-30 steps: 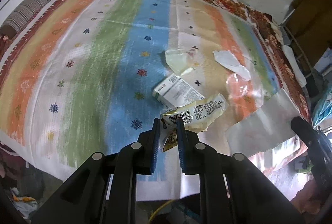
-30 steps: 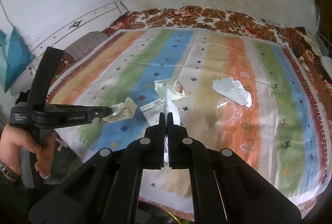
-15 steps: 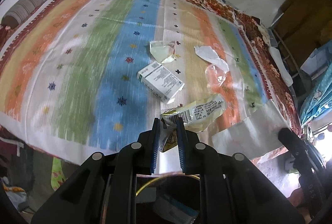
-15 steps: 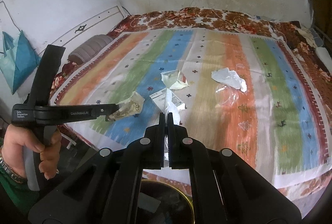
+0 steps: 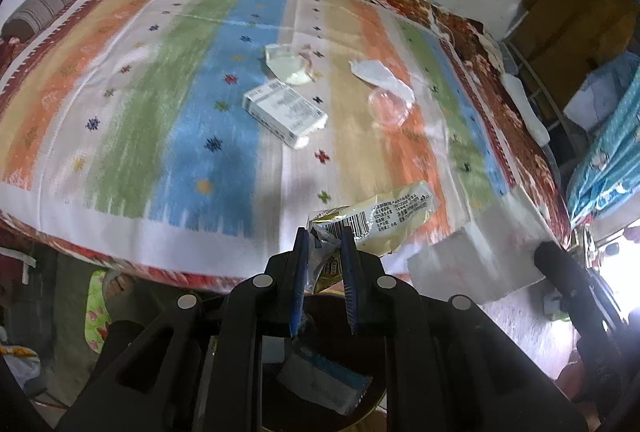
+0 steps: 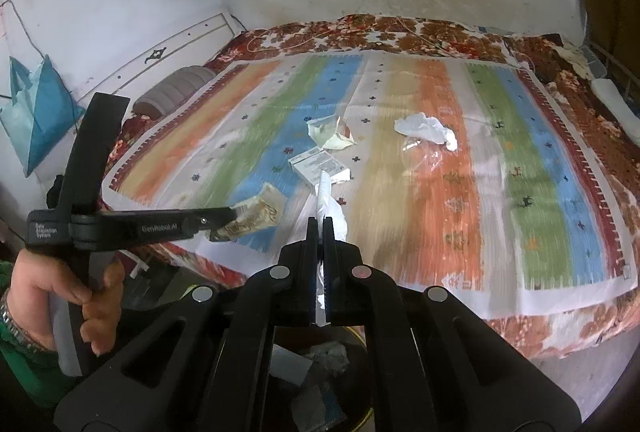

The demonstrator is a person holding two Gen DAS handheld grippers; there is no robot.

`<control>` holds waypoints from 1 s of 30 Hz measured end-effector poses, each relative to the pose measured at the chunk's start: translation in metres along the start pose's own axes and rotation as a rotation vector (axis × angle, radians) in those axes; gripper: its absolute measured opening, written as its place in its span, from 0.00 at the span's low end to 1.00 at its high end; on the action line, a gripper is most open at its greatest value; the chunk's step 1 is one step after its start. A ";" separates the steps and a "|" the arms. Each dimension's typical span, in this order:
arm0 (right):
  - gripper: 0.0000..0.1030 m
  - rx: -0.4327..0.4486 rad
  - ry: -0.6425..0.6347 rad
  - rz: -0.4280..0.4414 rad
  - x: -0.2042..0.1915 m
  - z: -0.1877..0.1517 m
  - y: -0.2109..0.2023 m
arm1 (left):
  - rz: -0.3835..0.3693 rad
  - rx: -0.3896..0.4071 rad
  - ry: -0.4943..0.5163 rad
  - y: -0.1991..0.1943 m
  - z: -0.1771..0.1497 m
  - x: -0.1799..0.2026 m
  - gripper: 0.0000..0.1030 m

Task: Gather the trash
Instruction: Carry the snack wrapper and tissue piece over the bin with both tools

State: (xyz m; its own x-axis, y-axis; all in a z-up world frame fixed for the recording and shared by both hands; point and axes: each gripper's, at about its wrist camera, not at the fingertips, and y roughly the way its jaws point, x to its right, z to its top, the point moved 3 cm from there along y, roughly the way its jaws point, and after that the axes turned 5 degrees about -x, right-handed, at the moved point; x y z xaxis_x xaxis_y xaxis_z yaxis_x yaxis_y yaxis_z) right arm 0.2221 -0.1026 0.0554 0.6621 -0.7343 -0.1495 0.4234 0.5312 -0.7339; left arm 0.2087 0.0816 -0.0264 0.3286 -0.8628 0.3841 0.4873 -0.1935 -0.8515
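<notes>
2 tongs grip a yellow wrapper (image 5: 384,220) and white paper (image 6: 328,204) beside the striped bedspread (image 6: 440,216).

— What is the left gripper (image 5: 323,238) holding?

— A crinkly yellow snack wrapper (image 5: 394,218) with a barcode. Its two blue-edged fingers (image 5: 299,272) pinch one end.

— What lies on the striped bedspread (image 5: 120,80)?

— A small white cardboard box (image 5: 285,111), a clear plastic packet (image 5: 289,63), a crumpled white paper (image 5: 381,76) and a clear round lid (image 5: 389,105) (touching the paper).

— And below?

— A dark bin (image 5: 340,388) with trash inside.
</notes>
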 end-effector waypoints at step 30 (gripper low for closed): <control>0.02 -0.106 0.041 -0.049 -0.016 -0.091 -0.003 | 0.057 -0.122 0.005 0.022 -0.098 0.008 0.16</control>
State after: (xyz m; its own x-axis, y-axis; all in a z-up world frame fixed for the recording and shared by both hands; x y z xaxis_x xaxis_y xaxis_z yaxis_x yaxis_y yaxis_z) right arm 0.1543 -0.1309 -0.0004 0.6158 -0.7759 -0.1369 0.3853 0.4482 -0.8066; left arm 0.1433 0.0248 -0.0769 0.3486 -0.8763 0.3325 0.3662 -0.1992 -0.9090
